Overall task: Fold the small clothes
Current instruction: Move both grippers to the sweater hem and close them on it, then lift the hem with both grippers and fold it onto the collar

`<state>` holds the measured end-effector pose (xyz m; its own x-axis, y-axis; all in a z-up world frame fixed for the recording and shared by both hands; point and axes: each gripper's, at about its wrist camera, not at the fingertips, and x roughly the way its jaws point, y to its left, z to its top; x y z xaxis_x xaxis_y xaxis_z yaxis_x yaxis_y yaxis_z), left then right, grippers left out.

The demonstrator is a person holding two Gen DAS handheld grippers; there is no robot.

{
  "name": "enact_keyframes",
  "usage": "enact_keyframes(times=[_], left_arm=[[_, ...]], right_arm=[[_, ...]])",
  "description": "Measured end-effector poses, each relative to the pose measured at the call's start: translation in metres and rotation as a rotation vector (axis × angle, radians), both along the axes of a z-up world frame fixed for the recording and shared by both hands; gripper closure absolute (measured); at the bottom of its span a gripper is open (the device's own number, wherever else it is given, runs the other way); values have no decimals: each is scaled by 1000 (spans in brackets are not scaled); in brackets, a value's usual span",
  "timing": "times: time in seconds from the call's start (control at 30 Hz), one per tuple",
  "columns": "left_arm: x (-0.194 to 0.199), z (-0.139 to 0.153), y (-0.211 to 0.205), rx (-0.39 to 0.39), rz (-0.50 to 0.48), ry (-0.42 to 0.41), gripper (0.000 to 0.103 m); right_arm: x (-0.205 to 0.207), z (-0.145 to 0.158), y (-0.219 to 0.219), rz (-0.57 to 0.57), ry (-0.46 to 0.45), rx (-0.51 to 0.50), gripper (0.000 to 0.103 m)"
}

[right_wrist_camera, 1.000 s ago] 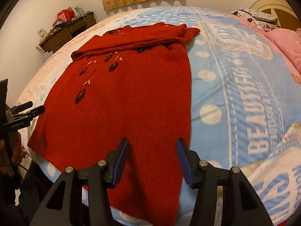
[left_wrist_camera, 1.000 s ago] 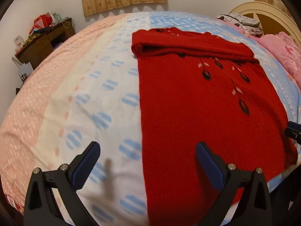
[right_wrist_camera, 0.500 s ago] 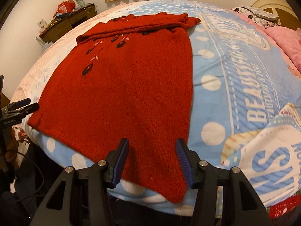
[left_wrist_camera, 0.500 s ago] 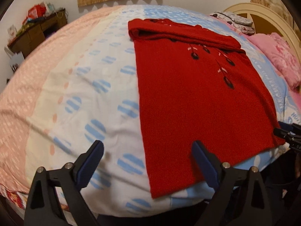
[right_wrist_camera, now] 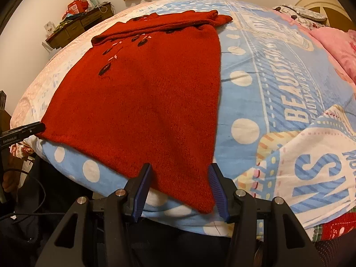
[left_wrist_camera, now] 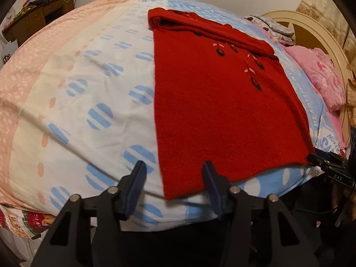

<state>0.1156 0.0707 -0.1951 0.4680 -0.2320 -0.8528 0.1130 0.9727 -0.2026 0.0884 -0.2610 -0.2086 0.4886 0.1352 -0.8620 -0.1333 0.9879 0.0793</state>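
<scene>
A red knit garment [left_wrist_camera: 218, 111] with dark flower stitching lies flat on the patterned bed quilt [left_wrist_camera: 89, 77], its sleeves folded across the far end. My left gripper [left_wrist_camera: 174, 180] hovers over the near left hem corner; its jaws are closing, with the corner between them and the pads clear of the cloth. In the right wrist view the same garment [right_wrist_camera: 144, 102] reaches the bed's near edge. My right gripper [right_wrist_camera: 180, 184] stands half open around the near right hem corner, its pads not pressing on it. Each gripper shows at the other view's edge: right gripper [left_wrist_camera: 329, 166], left gripper [right_wrist_camera: 22, 131].
A cluttered wooden desk [left_wrist_camera: 40, 11] stands against the far left wall. A pink blanket [left_wrist_camera: 318, 75] and a cream headboard [left_wrist_camera: 311, 29] lie to the right. The bed's near edge drops to dark floor with cables [right_wrist_camera: 26, 200] below the grippers.
Both grippers have drawn back toward the bed's near edge, so the garment's hem corners now sit between their fingers. The left jaws have narrowed a lot; the right jaws are unchanged.
</scene>
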Motion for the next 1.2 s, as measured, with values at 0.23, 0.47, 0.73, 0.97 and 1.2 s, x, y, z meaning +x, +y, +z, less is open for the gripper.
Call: enact_keyframes(times=[0.23,0.47,0.73,0.97,1.2], left_arm=[[1,-2,-8,38,-21,-13,74],[0,-2,-10,82,-38,-51,93],[2,0,-3,26,-39,-46,94],[-1,23,17,-83,-12,-106,97],[-1,41,26,-138,1,-146,97]], right_arm=[[-6,-6,-8,-13,16,19,50],[-7,-9,-19,-34,33,62,50],[-10,-9,-21,-42,25,98,50],[-14,0,-25,-34,-5,207,94],[-19,26,-25,-24,-113,250,95]])
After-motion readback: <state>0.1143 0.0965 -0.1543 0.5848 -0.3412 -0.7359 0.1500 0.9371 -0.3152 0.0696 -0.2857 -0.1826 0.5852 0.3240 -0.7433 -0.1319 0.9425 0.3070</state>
